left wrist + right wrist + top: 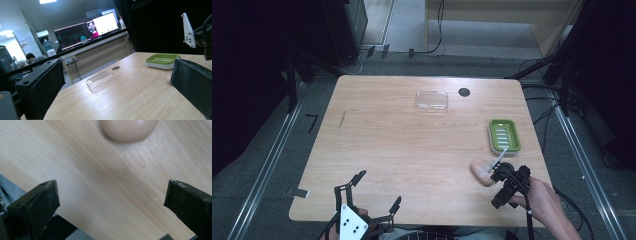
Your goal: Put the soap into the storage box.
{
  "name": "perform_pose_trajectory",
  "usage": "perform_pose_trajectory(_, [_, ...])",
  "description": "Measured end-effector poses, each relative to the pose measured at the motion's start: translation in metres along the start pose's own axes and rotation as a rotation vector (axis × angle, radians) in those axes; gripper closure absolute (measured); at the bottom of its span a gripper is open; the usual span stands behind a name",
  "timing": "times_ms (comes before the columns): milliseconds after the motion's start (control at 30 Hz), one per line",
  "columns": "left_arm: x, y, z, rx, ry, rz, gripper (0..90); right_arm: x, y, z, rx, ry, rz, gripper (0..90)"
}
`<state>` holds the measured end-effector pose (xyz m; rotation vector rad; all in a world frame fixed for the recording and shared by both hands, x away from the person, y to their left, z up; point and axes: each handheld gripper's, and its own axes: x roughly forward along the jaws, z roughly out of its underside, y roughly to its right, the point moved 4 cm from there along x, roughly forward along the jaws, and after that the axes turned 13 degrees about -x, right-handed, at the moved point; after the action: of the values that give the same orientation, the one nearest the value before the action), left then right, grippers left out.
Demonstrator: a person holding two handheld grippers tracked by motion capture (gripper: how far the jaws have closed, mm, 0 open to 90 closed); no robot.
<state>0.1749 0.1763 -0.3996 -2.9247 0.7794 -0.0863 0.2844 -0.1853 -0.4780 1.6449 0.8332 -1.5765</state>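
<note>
A peach soap bar [481, 172] lies near the table's front right, just in front of a green soap dish [504, 135]. My right gripper [499, 178] hovers over the table right beside the bar, tilted down. In the right gripper view its jaws stand wide open over bare wood, with the soap bar [128, 130] ahead of them at the top edge. My left gripper [379, 189] is at the front left edge, open and holding nothing. The left gripper view looks across the table at a clear plastic lid [100, 80] and the green dish [162, 60].
The clear lid [431, 101] lies at the back centre, next to a dark round cable hole [464, 92]. The wooden table [402, 150] ends close behind both grippers. Cables run along the floor to the right and behind.
</note>
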Motion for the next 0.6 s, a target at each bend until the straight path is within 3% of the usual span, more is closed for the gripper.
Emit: perform_pose_trajectory(600, [0.0,0.0,0.0,0.001,-0.001,-0.004,0.0,0.0,0.008,-0.031,-0.015,0.009,-0.002,0.0])
